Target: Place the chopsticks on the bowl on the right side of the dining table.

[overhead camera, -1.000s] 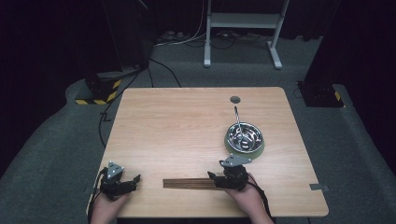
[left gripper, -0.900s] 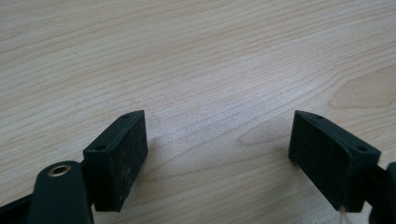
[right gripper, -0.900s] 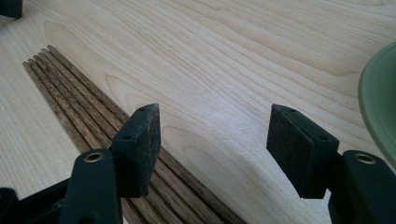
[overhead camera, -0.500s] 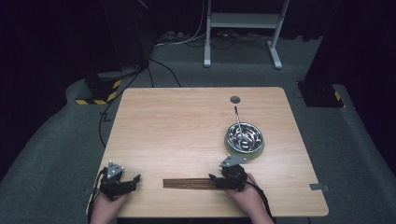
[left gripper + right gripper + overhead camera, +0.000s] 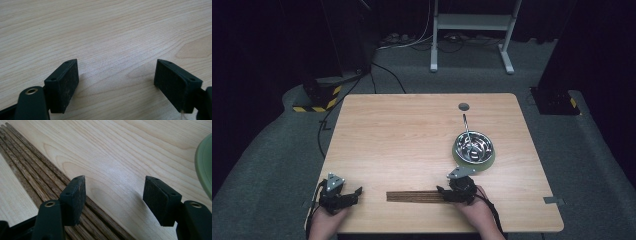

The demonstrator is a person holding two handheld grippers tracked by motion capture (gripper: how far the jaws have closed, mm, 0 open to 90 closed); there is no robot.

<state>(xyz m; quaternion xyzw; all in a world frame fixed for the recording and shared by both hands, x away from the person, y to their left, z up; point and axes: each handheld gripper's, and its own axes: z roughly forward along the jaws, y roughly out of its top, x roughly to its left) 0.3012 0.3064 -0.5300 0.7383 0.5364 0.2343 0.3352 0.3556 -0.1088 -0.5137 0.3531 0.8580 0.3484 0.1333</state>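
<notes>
The chopsticks [image 5: 416, 196] are lying in one dark bundle in the lower middle of the high view, near the front edge of the table [image 5: 412, 130]. Their long side is running left to right across the picture. In the right gripper view about five or six sticks [image 5: 32, 170] are showing side by side, though an exact count is hard to make.

The right gripper [image 5: 447, 194] is sitting at the right end of the bundle, so it is the nearer one. Its jaws are standing open and gripping nothing. In its own view the sticks are passing under the left jaw, and bare wood is lying between the two jaws. I think it will need to shift sideways toward the sticks to get them in the gap.

The left gripper [image 5: 357, 192] is resting well apart at the lower left, also open and empty.

One metal bowl [image 5: 473, 147] is sitting on one green plate [image 5: 487, 162], right of centre, with one spoon [image 5: 466, 127] leaning in it
</notes>
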